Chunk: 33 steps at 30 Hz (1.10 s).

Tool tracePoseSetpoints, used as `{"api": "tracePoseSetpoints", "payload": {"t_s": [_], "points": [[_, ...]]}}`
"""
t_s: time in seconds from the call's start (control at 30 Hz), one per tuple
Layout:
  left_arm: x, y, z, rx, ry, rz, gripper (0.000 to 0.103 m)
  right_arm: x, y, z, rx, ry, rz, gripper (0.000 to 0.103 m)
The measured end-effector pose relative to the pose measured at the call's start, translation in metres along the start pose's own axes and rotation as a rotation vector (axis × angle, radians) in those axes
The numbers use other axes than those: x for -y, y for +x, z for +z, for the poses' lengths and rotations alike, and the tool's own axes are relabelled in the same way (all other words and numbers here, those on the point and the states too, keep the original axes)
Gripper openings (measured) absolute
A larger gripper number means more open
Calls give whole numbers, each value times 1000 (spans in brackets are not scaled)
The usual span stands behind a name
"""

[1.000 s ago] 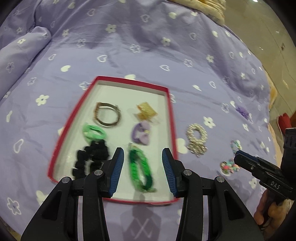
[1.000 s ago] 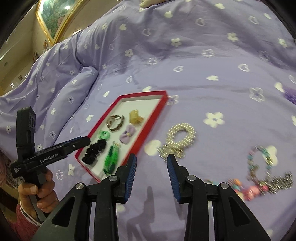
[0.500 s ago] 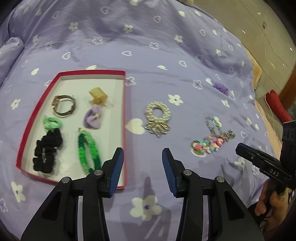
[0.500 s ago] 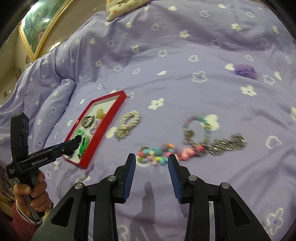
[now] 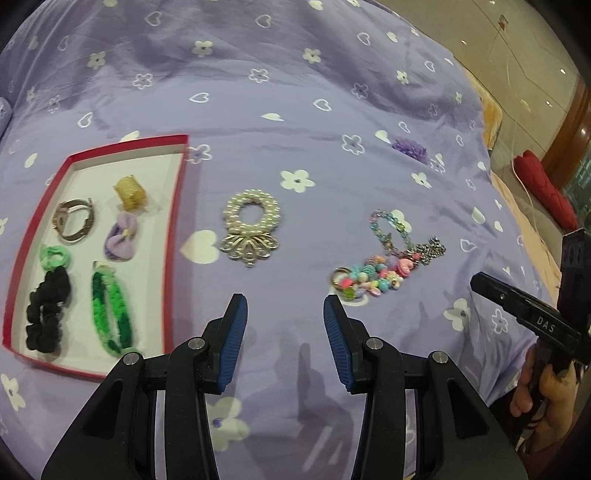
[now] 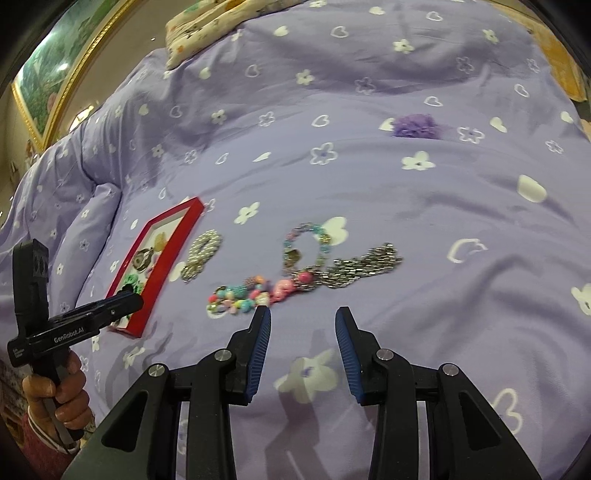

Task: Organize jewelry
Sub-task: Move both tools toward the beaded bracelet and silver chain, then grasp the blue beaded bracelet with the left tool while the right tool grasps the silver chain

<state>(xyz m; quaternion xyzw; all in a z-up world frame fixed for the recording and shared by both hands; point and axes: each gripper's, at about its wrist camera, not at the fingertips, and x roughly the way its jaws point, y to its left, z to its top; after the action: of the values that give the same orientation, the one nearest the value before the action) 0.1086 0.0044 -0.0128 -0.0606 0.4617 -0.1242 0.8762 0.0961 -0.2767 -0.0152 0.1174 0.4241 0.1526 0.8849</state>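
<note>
Two grippers, left (image 5: pixel 283 314) and right (image 6: pixel 303 325), hover with jaws spread and empty over your bedspread (image 5: pixel 280 92). Your bead chain (image 6: pixel 295 280) lies just ahead of the right one; pearl ring (image 5: pixel 251 225) sits beside the tray (image 5: pixel 173 236).

A: What is seen around the bed?
B: A lilac bedspread (image 5: pixel 295 110) printed with white flowers and hearts is spread over it. A glossy tiled floor (image 5: pixel 517 48) is seen beyond its far right edge.
A: And at its head?
B: A gold-framed picture (image 6: pixel 55 85) is hung there, above a patterned pillow (image 6: pixel 207 26).
</note>
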Motion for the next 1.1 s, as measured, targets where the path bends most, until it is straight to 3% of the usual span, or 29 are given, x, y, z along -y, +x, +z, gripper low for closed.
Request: {"api": "tracePoseSetpoints", "payload": {"t_s": [0.47, 0.9, 1.1], "points": [[43, 35, 16, -51, 137, -76, 42, 29, 18, 14, -16, 12, -64, 42], [71, 87, 59, -93, 177, -83, 42, 41, 49, 27, -53, 8, -88, 43], [93, 120, 76, -129, 241, -77, 42, 39, 60, 31, -73, -29, -87, 46]]}}
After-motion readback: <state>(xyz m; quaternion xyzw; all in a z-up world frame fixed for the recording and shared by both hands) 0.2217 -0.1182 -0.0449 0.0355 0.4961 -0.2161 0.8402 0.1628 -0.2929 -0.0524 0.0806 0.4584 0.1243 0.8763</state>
